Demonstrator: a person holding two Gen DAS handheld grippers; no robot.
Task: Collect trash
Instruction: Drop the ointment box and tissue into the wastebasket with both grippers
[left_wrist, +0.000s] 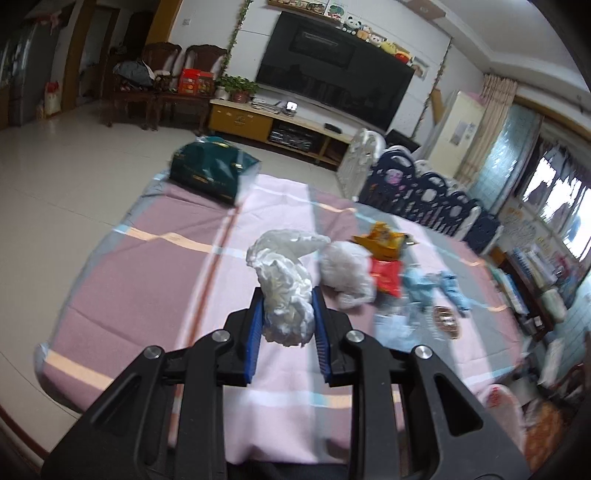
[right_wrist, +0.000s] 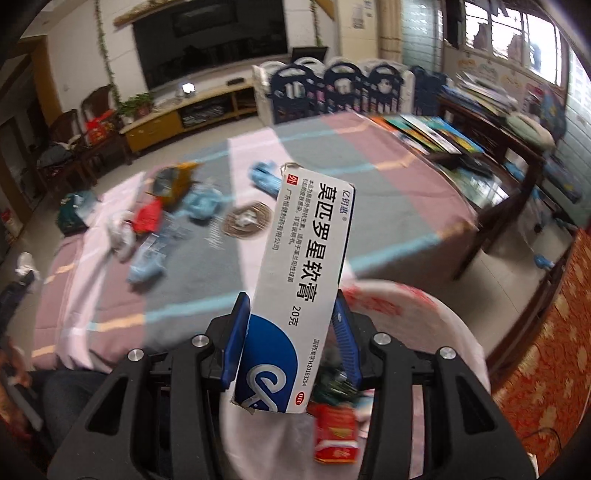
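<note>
- Left wrist view: the left gripper (left_wrist: 287, 314) is clamped on a crumpled white plastic wrapper (left_wrist: 284, 295), its blue ribbed pads pressing both sides of the wad's near end.
- The wrapper's long axis runs away from the jaws, and its far end curls over the pink-and-grey checked tablecloth (left_wrist: 147, 266).
- Just beyond the wrapper on that tablecloth lie a translucent crumpled bag (left_wrist: 345, 277), a red packet (left_wrist: 386, 277) and an orange snack packet (left_wrist: 384, 242).
- Right wrist view: the right gripper (right_wrist: 291, 314) is clamped on a white-and-blue cardboard ointment box (right_wrist: 303, 280), one pad on each long side.
- The box's long axis points forward and slightly right; its blue end lies nearest the camera.
- Relative to the tablecloth, the box hangs off its near edge, above a white-lined bin (right_wrist: 461, 332) containing a red carton (right_wrist: 336, 435).
</note>
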